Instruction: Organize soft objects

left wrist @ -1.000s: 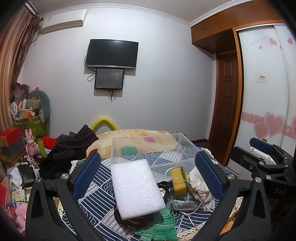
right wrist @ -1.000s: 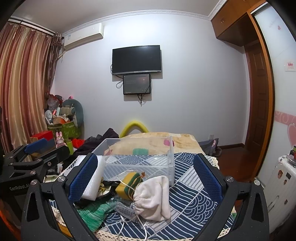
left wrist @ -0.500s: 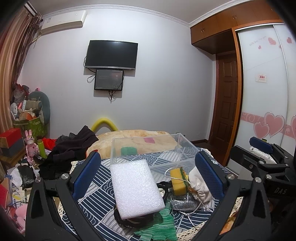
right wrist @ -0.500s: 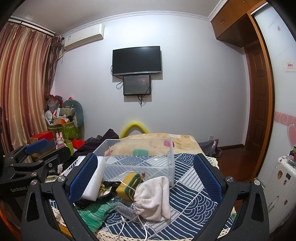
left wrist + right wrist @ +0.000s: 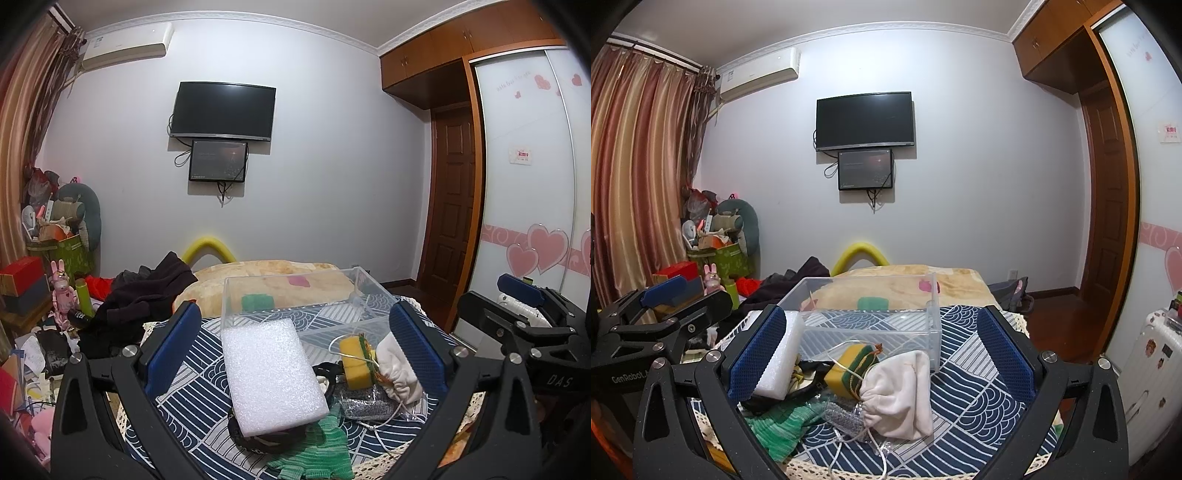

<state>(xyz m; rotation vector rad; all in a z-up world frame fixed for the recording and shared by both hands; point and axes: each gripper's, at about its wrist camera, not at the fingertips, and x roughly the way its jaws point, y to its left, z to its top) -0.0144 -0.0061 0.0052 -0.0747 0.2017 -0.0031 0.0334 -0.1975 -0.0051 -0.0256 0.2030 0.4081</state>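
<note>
The left gripper [image 5: 295, 343] is spread wide and holds nothing, hovering above the near edge of a table covered by a blue patterned cloth [image 5: 192, 384]. The right gripper [image 5: 882, 350] is likewise spread wide and empty, just to the right of the left one, whose body shows at the left edge of the right wrist view. Between the left gripper's fingers lies a white foam block [image 5: 269, 373], resting on a dark coiled thing that I cannot make out clearly. Near it, toward the table edge, lies a green knit cloth [image 5: 314, 454]. To the right of the foam sits a yellow sponge [image 5: 356, 363] with a green face, touching a white drawstring pouch [image 5: 901, 395] further right. A silvery scouring pad [image 5: 364, 404] in clear wrap lies just near the sponge, with a white cord looping over it. Beyond these stands a clear plastic bin [image 5: 871, 317], open at the top. Further off lies a tan blanket [image 5: 897, 284], and on the far wall hangs a TV [image 5: 866, 120].
</note>
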